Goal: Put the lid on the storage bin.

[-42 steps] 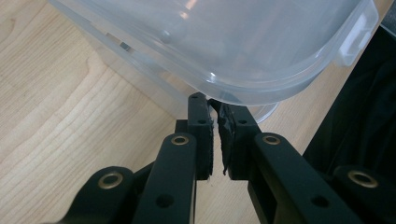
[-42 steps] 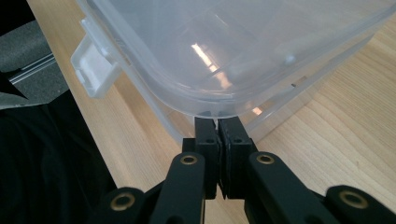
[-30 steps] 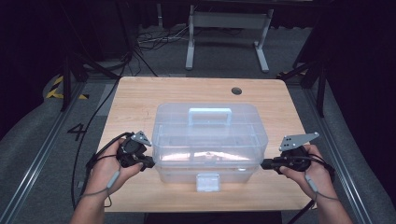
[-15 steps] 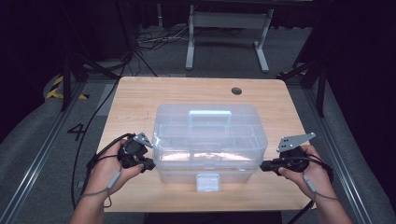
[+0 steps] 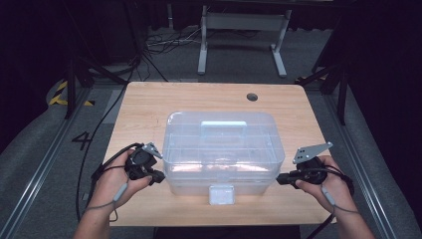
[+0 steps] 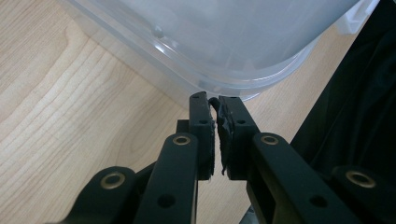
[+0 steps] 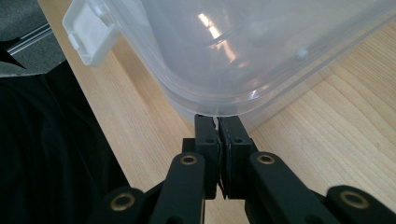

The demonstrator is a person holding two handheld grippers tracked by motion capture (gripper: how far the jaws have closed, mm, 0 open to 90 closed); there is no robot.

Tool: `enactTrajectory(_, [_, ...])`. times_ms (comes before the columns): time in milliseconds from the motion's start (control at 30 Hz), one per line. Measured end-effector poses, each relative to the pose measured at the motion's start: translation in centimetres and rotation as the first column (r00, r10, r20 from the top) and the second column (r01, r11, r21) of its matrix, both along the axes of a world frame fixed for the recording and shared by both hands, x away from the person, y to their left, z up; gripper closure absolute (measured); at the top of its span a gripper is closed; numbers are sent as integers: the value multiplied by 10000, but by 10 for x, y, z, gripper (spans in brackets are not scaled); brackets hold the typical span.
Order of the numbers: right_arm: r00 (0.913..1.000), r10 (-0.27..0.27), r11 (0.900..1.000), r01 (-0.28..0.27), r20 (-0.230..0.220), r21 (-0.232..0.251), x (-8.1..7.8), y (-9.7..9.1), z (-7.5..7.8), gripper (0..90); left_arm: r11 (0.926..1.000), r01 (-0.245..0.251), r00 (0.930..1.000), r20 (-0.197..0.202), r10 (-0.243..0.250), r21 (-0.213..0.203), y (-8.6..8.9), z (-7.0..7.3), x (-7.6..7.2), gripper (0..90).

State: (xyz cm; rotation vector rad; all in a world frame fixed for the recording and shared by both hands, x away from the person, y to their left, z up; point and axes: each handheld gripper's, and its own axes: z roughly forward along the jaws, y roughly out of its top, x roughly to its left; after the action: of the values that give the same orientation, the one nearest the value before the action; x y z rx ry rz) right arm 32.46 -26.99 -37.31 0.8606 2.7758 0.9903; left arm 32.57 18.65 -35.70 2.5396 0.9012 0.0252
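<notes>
While both hands hold steady vs a sec ago, left gripper and right gripper sit clenched, empty, tips against near corners of clear box mid-table. Box unmoved; likely bracing to slide/lift.

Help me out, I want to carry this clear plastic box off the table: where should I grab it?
Probably the clear box is best taken by the flat carry handle on its lid, coming straight down from above. The handle lies centred and the latch looks closed. The side rims are rounded and smooth.
</notes>
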Motion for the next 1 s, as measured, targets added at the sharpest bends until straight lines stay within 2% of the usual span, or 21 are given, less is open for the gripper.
enactTrajectory(267, [9998,42,9999,-45,-181,-143,0,-1,-1,873,9998,39,9998,-173,-35,201,1,-2,0,852])
enactTrajectory(333, [9995,106,9997,-112,-299,-196,0,-2,-2,868,9999,18,9997,-242,-15,103,2,-3,1,851])
enactTrajectory(567, [9986,122,9992,-102,-508,391,0,-9,2,812,9995,-258,9997,0,258,-157,15,2,-4,792])
enactTrajectory(633, [9988,138,9985,-113,-464,539,1,-11,5,792,9981,-455,9987,217,464,-424,19,4,-6,756])
enactTrajectory(800, [9996,-5,9968,27,-274,795,3,-18,14,745,9896,-1097,9903,750,1168,-930,28,8,-11,665])
enactTrajectory(833, [9997,-82,9960,102,-222,887,4,-20,17,732,9854,-1301,9868,823,1395,-1098,30,8,-11,652])
enactTrajectory(933, [9992,-355,9933,333,185,1105,7,-27,25,693,9699,-1865,9705,1242,2067,-1568,37,8,-13,601])
enactTrajectory(967, [9984,-453,9921,411,328,1188,9,-29,27,676,9671,-1940,9675,1307,2163,-1649,39,9,-13,595])
enactTrajectory(1000, [9984,-453,9921,411,328,1188,9,-29,27,676,9671,-1940,9675,1307,2163,-1649,39,9,-13,589])
